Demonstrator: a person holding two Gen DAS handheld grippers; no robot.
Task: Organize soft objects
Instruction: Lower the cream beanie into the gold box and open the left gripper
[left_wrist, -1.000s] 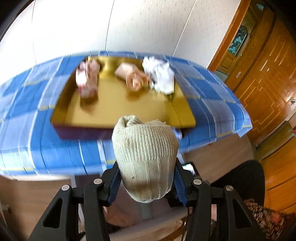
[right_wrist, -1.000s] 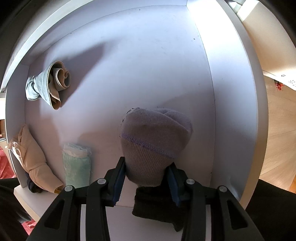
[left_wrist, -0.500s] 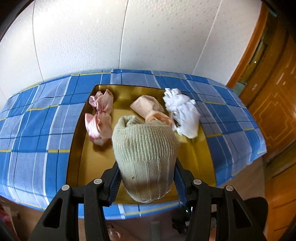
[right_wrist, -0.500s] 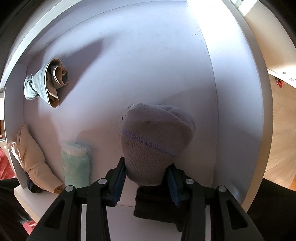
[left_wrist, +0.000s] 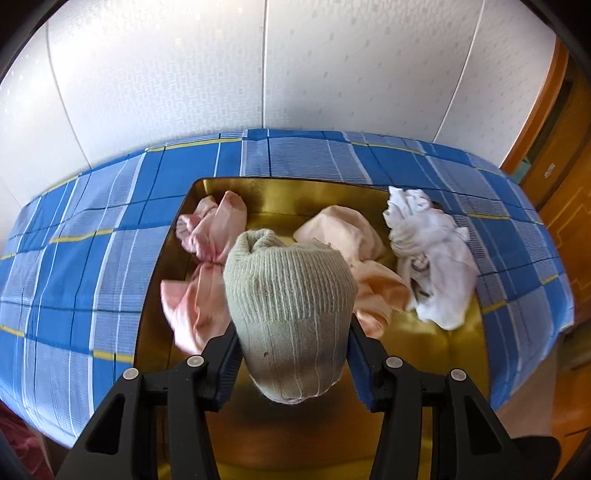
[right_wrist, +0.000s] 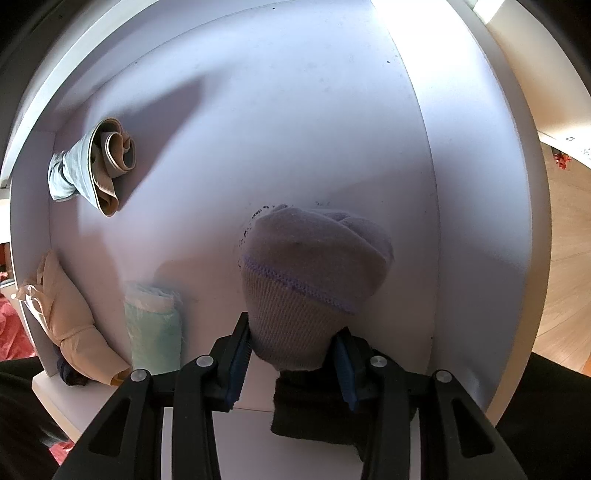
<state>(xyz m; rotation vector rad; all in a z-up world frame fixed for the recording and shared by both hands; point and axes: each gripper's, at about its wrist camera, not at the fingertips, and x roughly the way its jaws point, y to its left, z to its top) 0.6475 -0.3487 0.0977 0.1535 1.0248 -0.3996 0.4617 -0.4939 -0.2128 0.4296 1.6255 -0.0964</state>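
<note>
My left gripper (left_wrist: 293, 363) is shut on a rolled grey-green ribbed sock bundle (left_wrist: 290, 306) and holds it above a gold tray (left_wrist: 465, 343). In the tray lie a pink bundle (left_wrist: 205, 266), a peach bundle (left_wrist: 356, 258) and a white bundle (left_wrist: 432, 258). My right gripper (right_wrist: 293, 356) is shut on a rolled grey sock bundle with a purple seam (right_wrist: 314, 280), held over a white shelf (right_wrist: 288, 129). On the shelf lie a light blue and tan roll (right_wrist: 92, 170), a mint green roll (right_wrist: 153, 328) and a beige bundle (right_wrist: 62, 317).
The tray sits on a table with a blue checked cloth (left_wrist: 74, 258) against a white wall. Wooden doors (left_wrist: 569, 177) stand at the right. The shelf has raised side walls (right_wrist: 487, 184). A dark cloth (right_wrist: 314, 413) hangs below the right gripper's bundle.
The left gripper has carried the grey-green bundle forward from the table's front edge to above the tray. The right gripper and its bundle have barely moved.
</note>
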